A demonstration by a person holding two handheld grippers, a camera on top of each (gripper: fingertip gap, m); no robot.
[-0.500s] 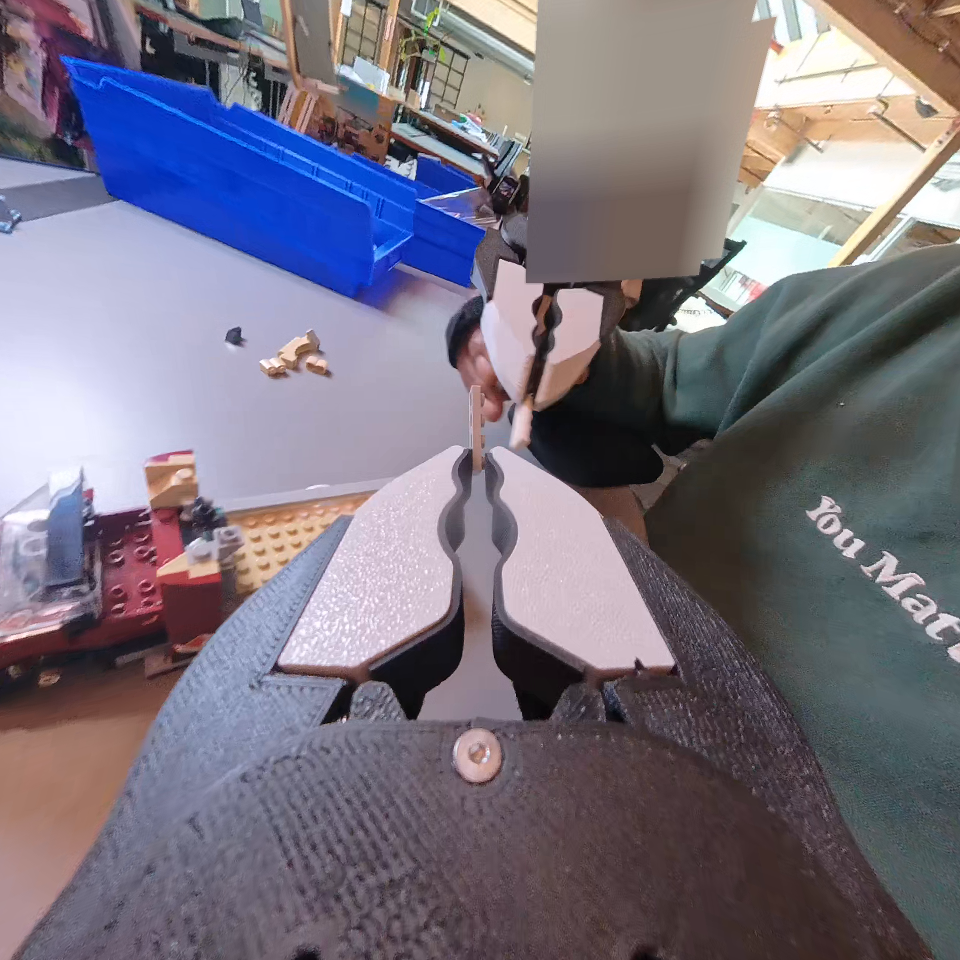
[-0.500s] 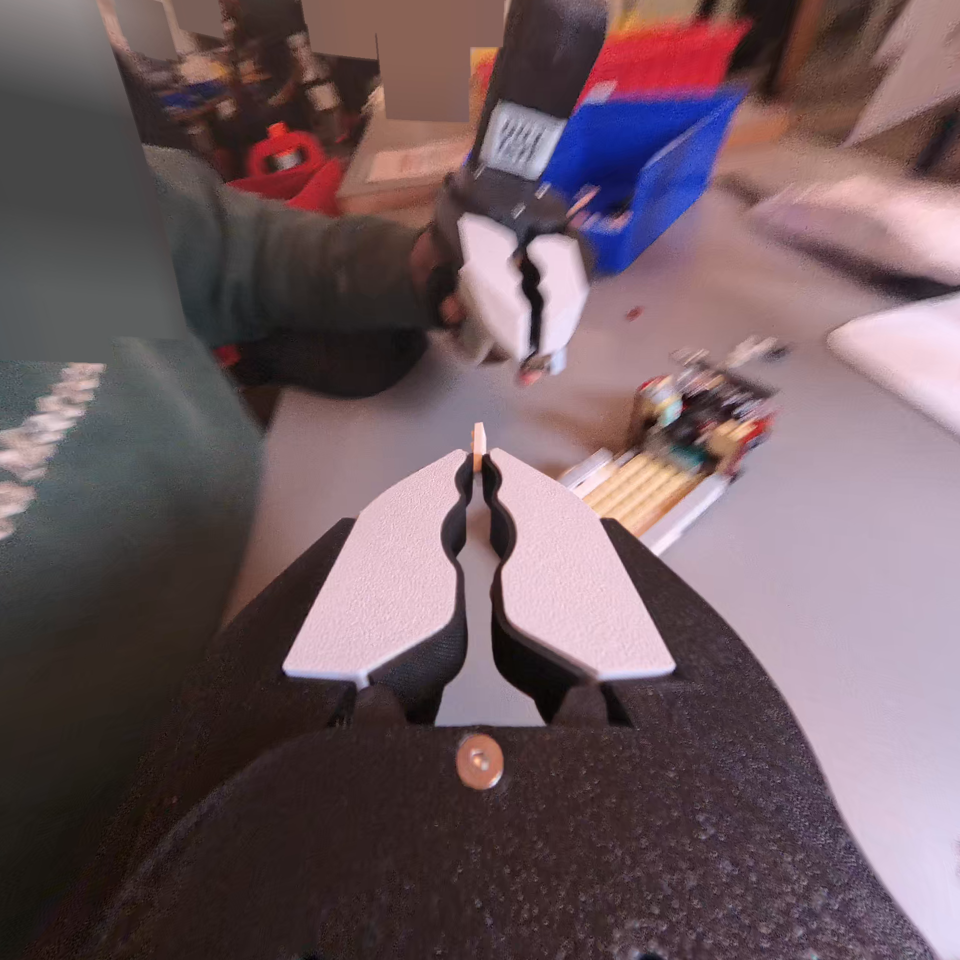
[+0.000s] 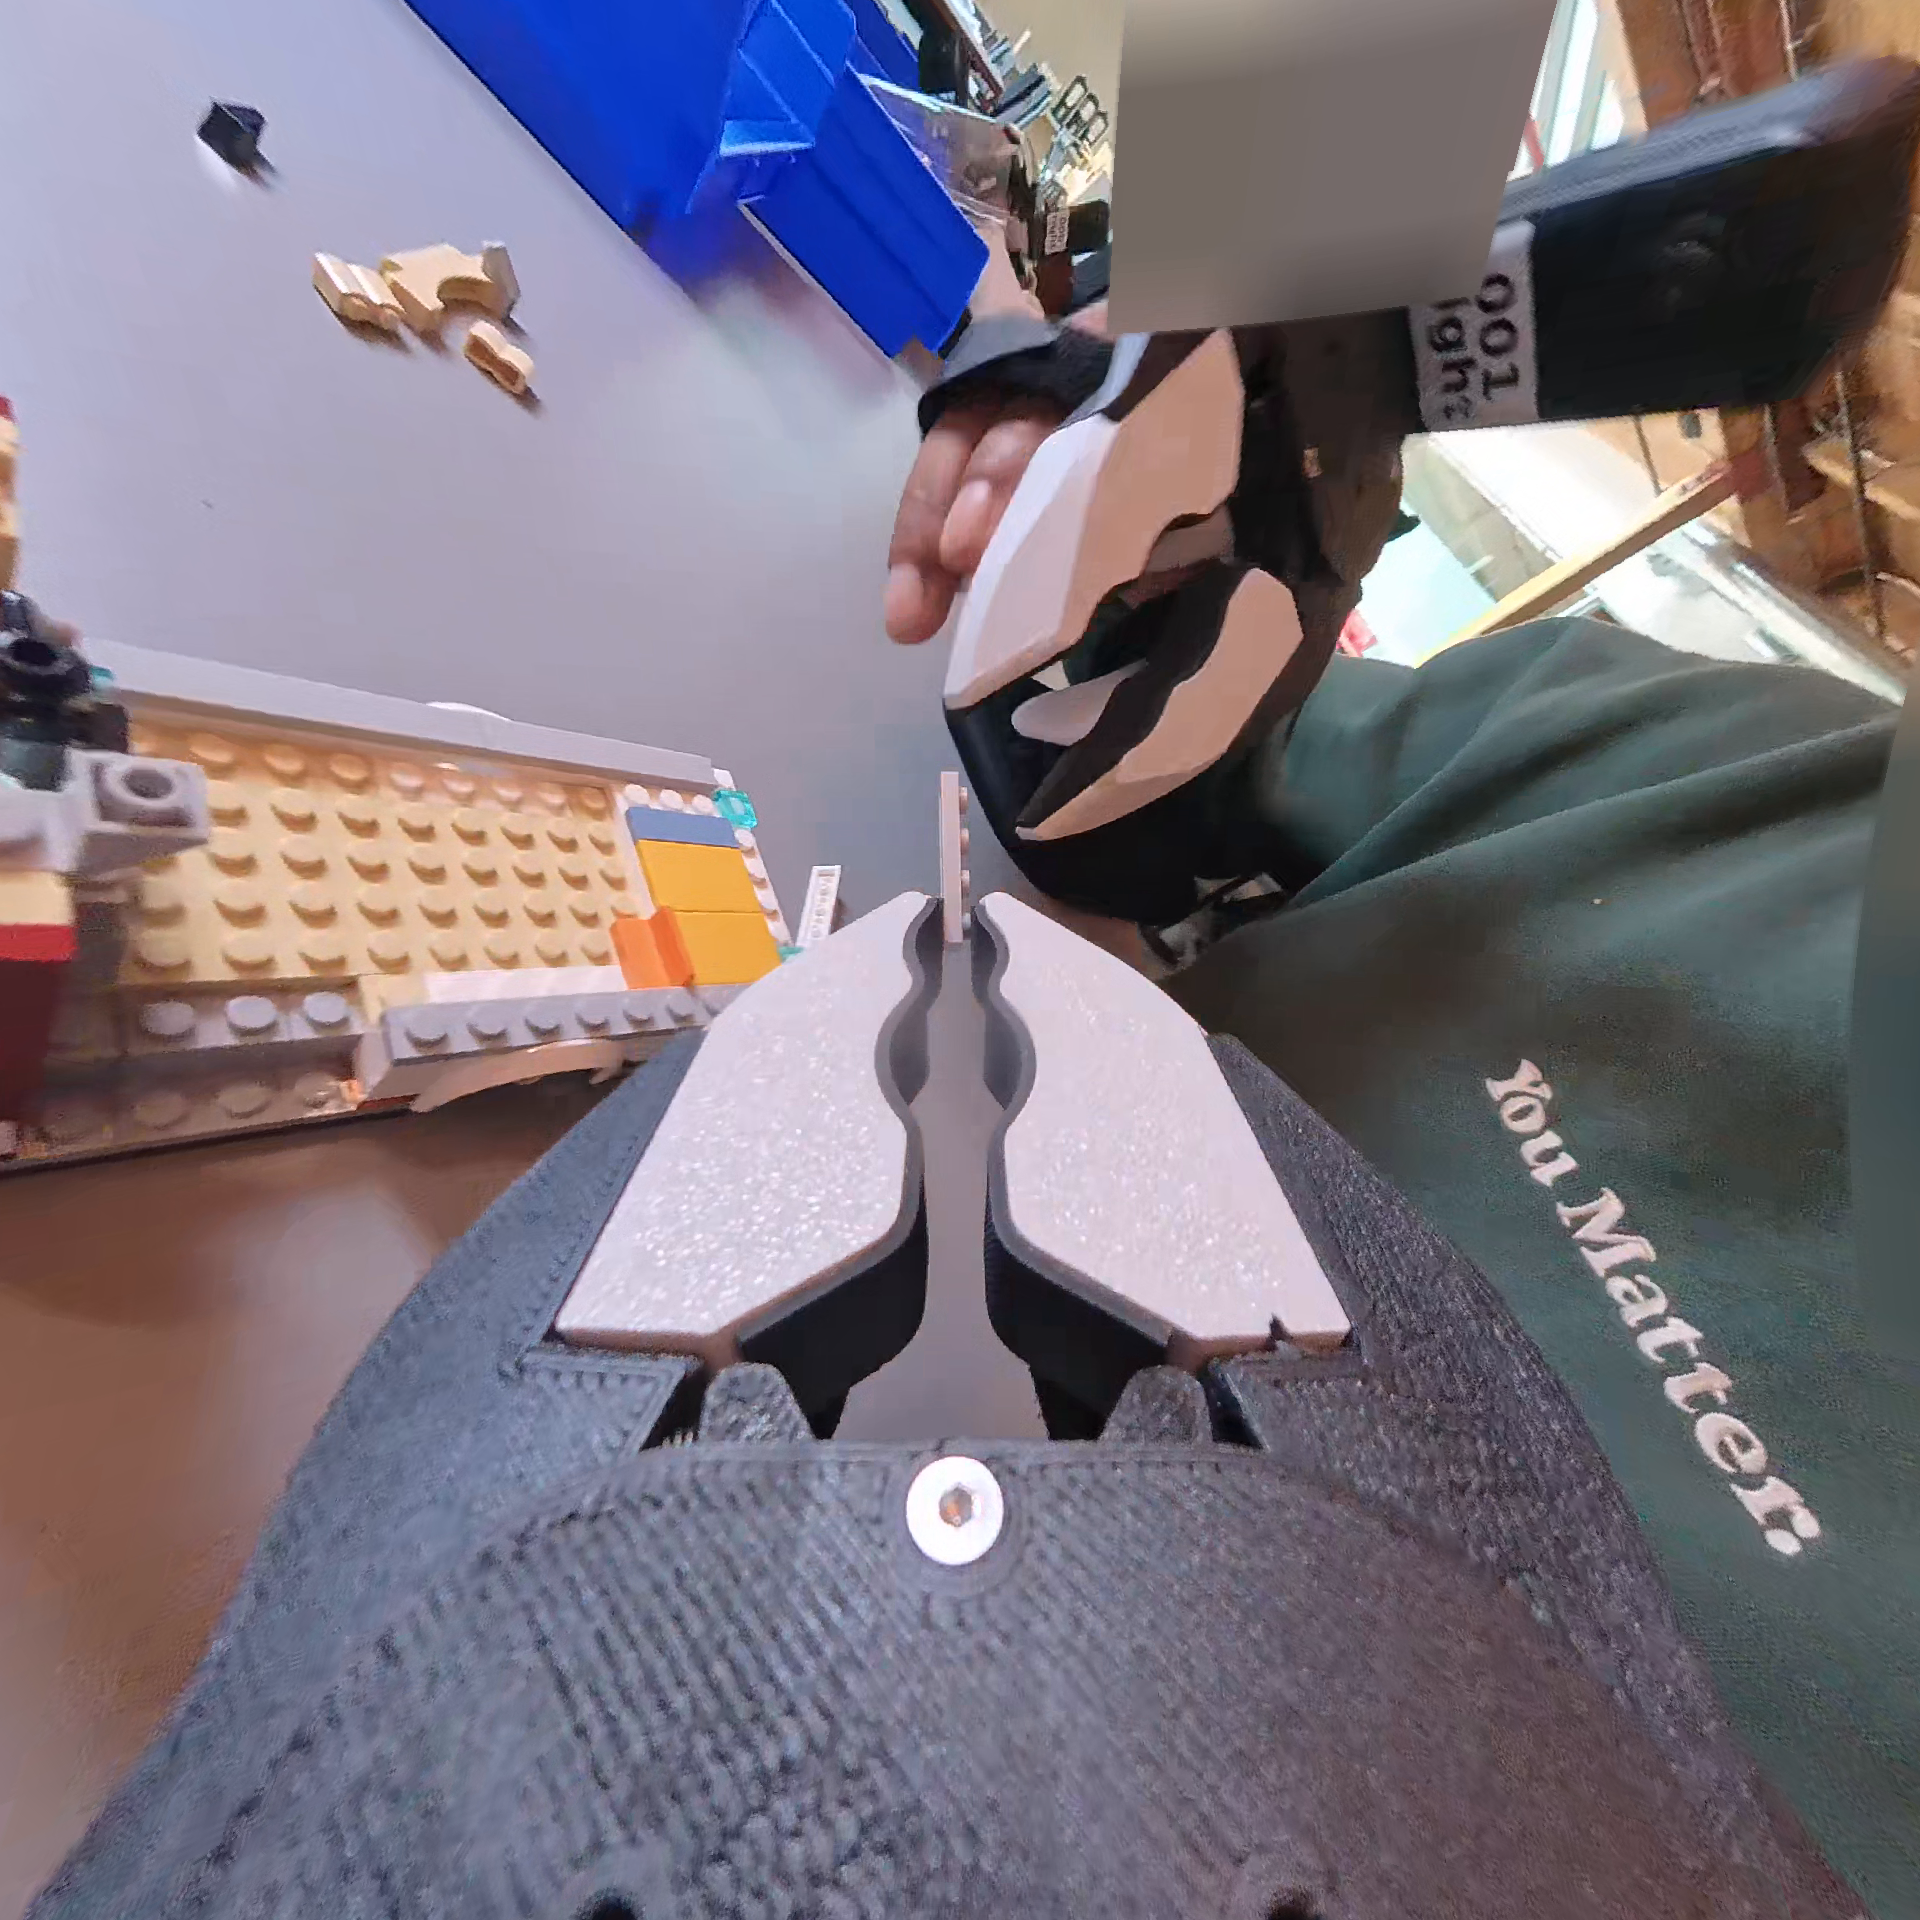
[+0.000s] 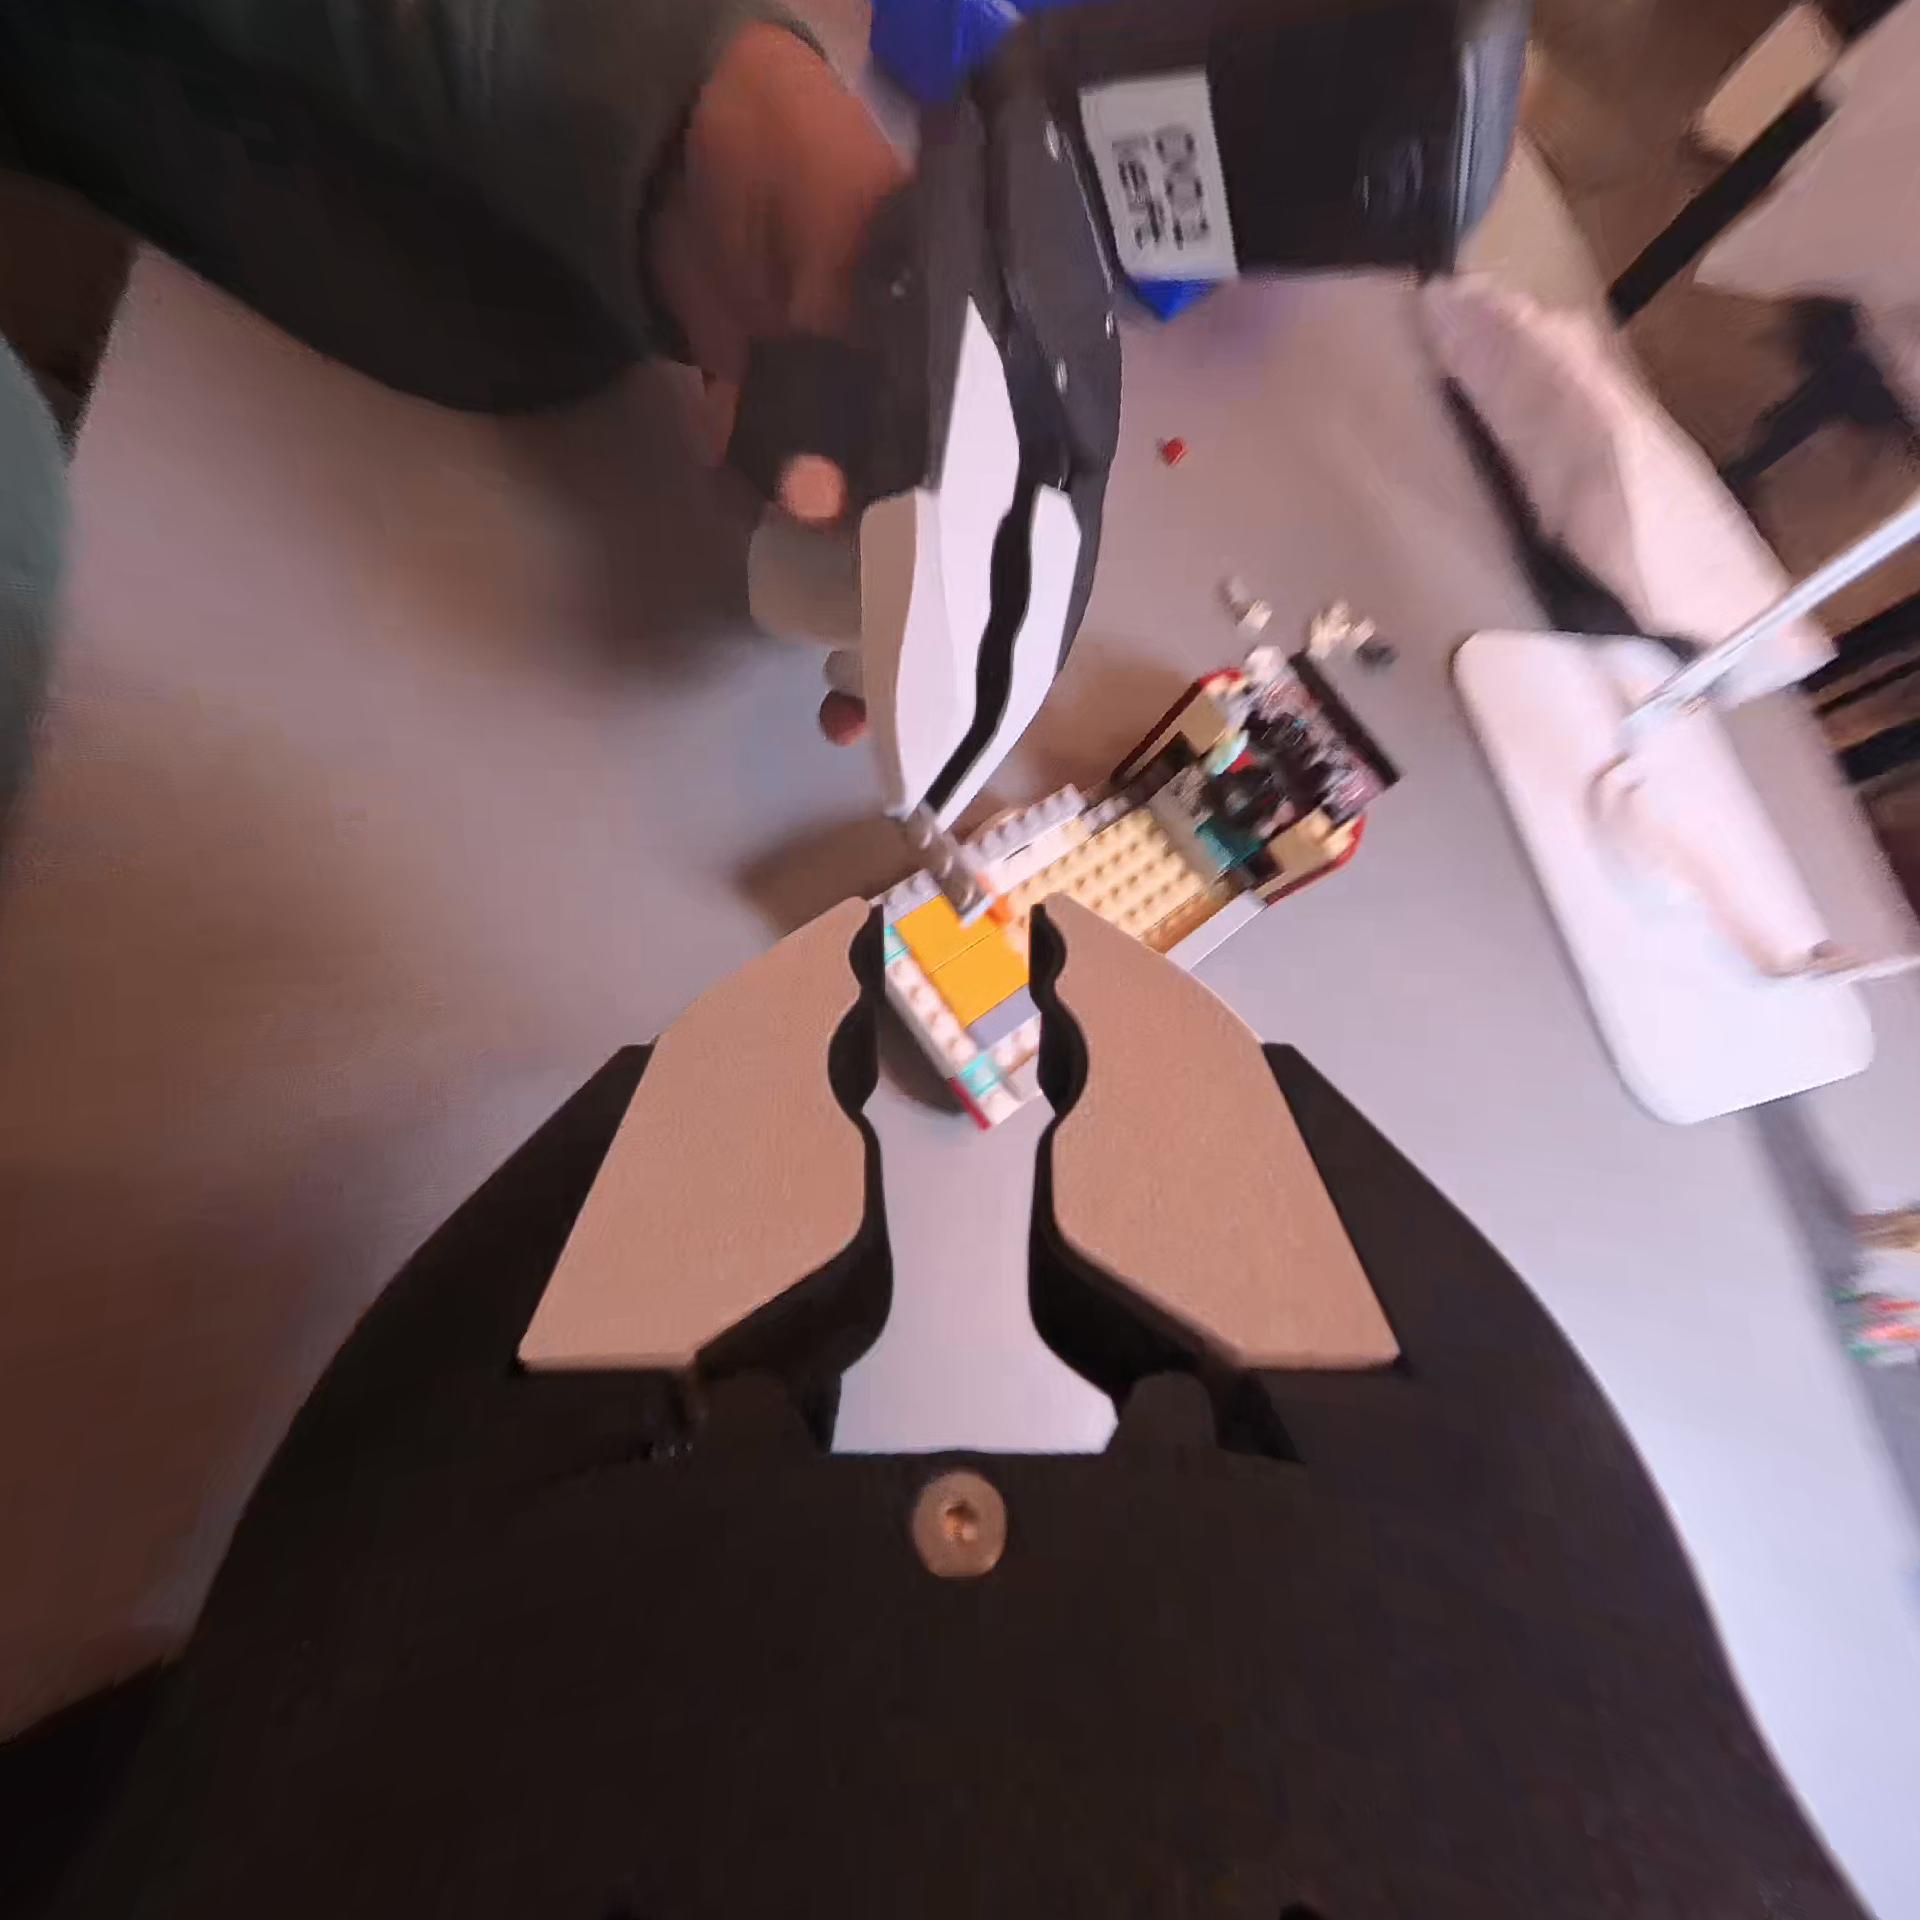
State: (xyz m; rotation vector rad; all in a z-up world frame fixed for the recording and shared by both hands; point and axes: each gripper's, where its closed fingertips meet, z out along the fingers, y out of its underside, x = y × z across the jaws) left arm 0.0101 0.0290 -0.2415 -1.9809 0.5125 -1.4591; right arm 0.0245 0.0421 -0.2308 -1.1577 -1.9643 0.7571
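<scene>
We see the brick model on the bench, loose bricks behind it, bins farther back, and a person's sleeve right.

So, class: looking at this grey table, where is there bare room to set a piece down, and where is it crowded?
Bare: grey table between the tan loose bricks, blue bins and brick model. Crowded: around the model's orange tiles, where both tongs meet.

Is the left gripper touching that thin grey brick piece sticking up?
Touching. The left wrist view shows the left gripper with both fingertips pinching the thin grey plate at its bottom end.
</scene>
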